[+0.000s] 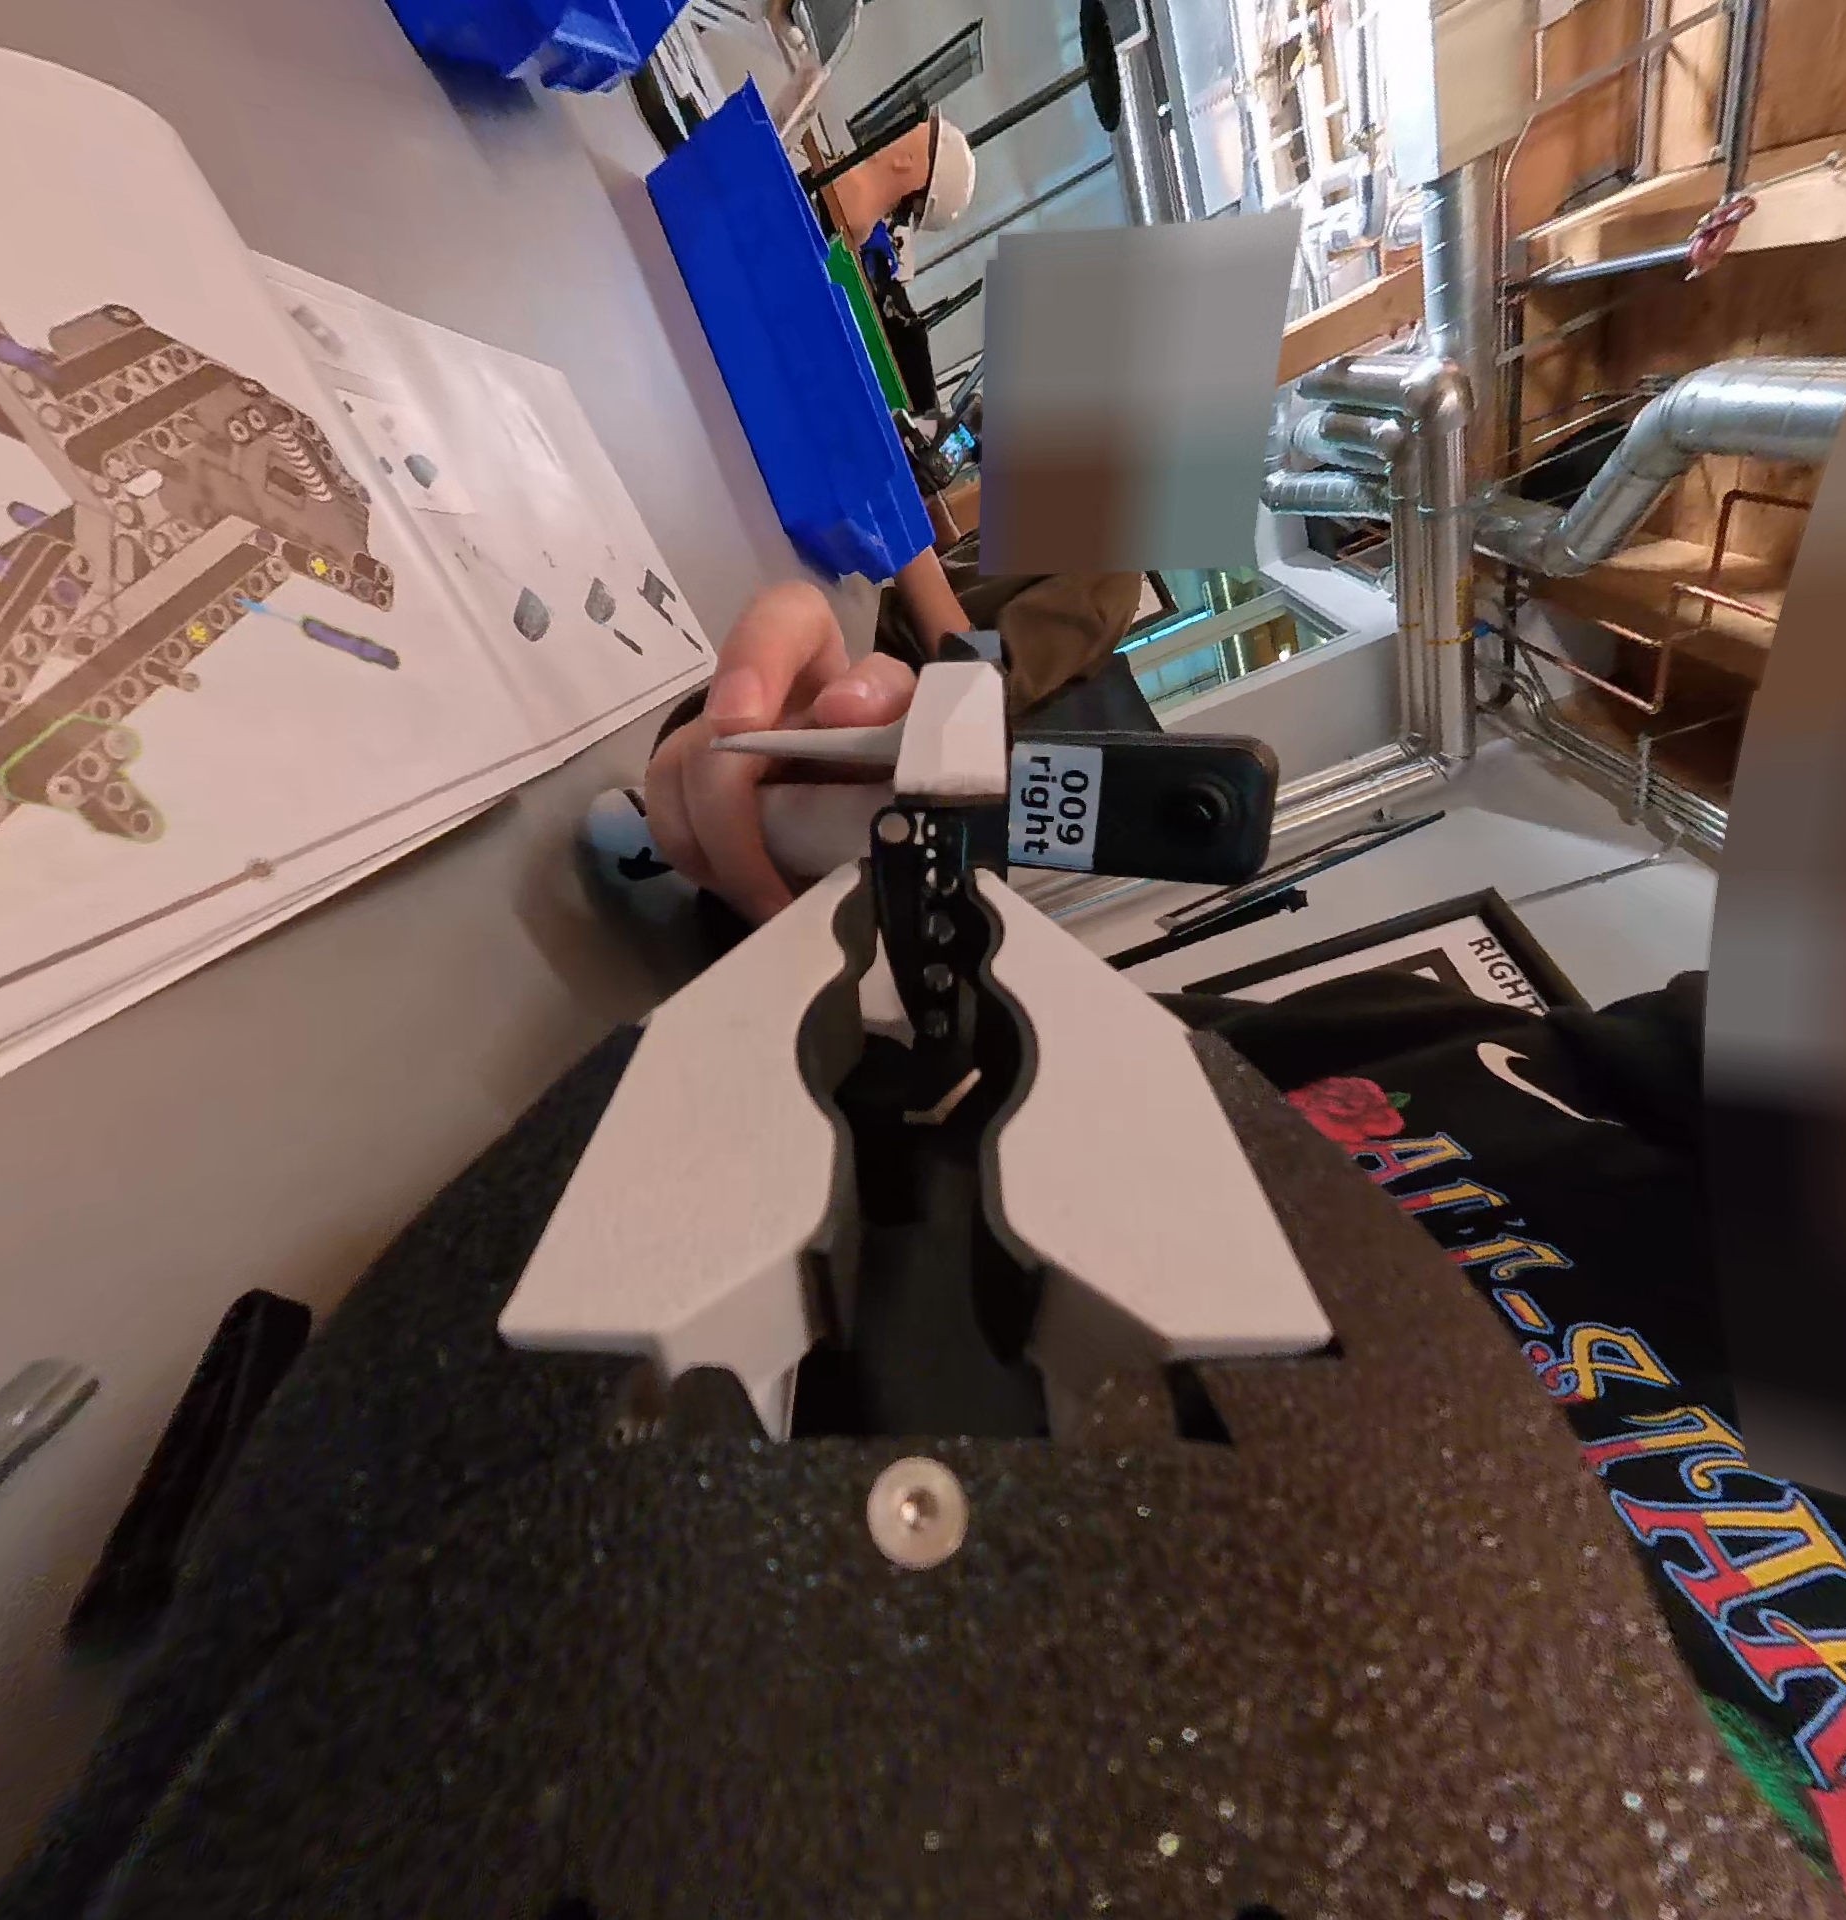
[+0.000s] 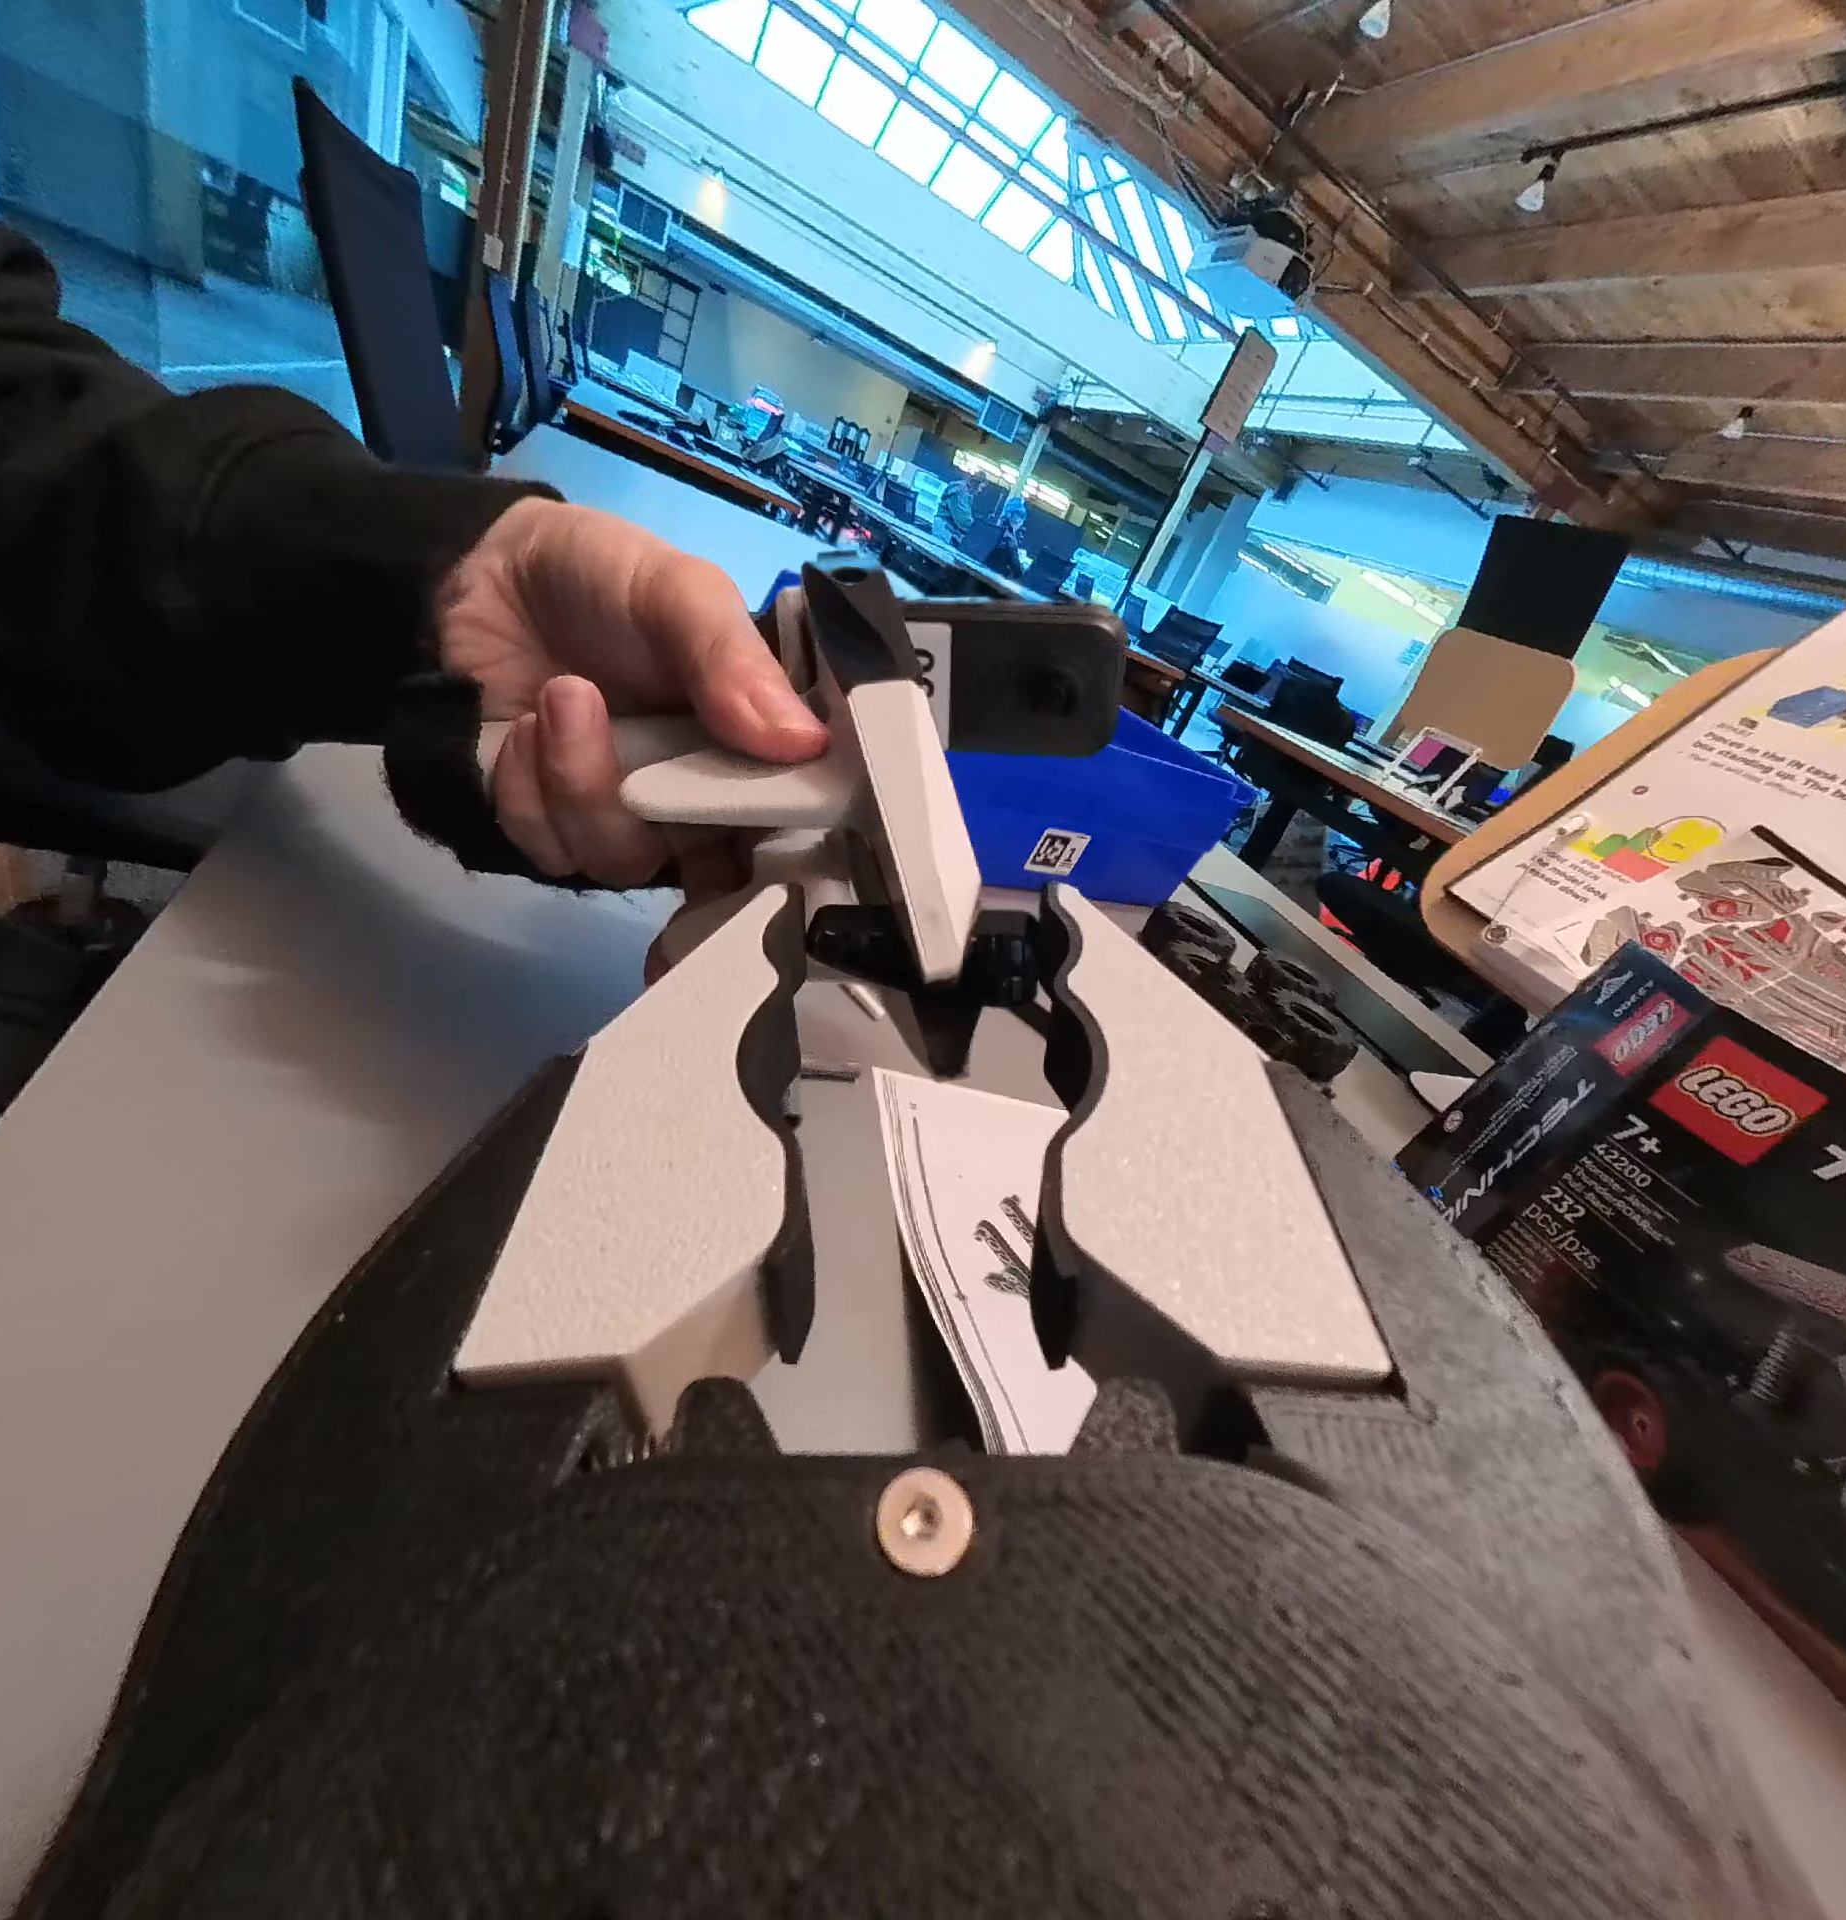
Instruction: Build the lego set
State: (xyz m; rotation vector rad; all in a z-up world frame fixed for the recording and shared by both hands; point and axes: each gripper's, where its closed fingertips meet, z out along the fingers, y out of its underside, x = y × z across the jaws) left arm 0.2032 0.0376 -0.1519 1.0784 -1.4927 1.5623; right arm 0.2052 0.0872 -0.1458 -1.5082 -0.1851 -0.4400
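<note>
Gripping a black perforated Technic beam at frame centre, my left gripper meets the right gripper. Its jaws stand apart around a black piece; whether they clamp it, I cannot tell. Instruction booklet lies upper left.

In the left wrist view, the open paper instruction booklet lies on the flat grey table at upper left, blue plastic bins behind it. In the right wrist view, black rubber tyres sit right of centre, the black cardboard set box at right, in front of a printed sheet.
</note>
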